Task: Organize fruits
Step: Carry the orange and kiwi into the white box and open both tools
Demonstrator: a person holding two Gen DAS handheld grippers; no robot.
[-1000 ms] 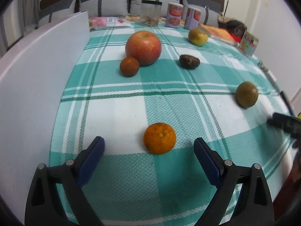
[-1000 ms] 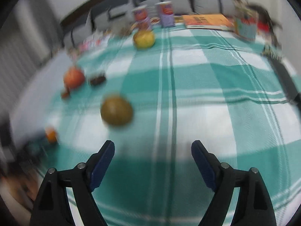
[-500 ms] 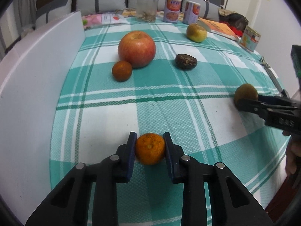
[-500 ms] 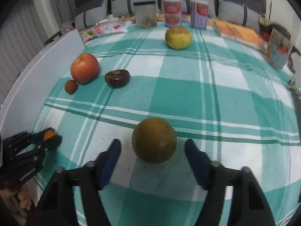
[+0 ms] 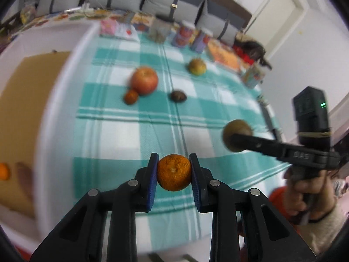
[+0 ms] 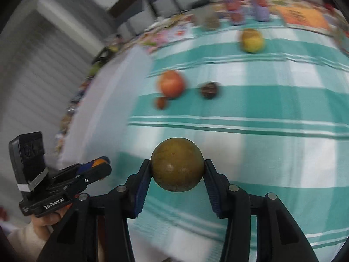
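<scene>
My left gripper (image 5: 173, 163) is shut on a small orange tangerine (image 5: 173, 174) and holds it above the green checked cloth (image 5: 122, 135). My right gripper (image 6: 177, 166) is shut on a round brown-green fruit (image 6: 177, 167), also off the cloth. In the left wrist view that fruit (image 5: 236, 131) shows at the right, in the other gripper. A red apple (image 5: 144, 80), a small dark orange (image 5: 131, 96), a dark brown fruit (image 5: 178, 96) and a yellow-green fruit (image 5: 197, 66) lie on the cloth farther back.
A white-walled box (image 5: 54, 109) with a cardboard floor (image 5: 21, 109) stands left of the cloth, and an orange fruit (image 5: 4, 171) lies in it. Cans (image 5: 185, 33), a jar (image 5: 160, 29) and books (image 5: 224, 54) line the far edge. A hand (image 5: 305, 187) grips the right tool.
Both grippers closed on their fruits, the left on the tangerine, the right on the brown-green fruit, and lifted them off the cloth. The left view now looks over the white wall into the box.
</scene>
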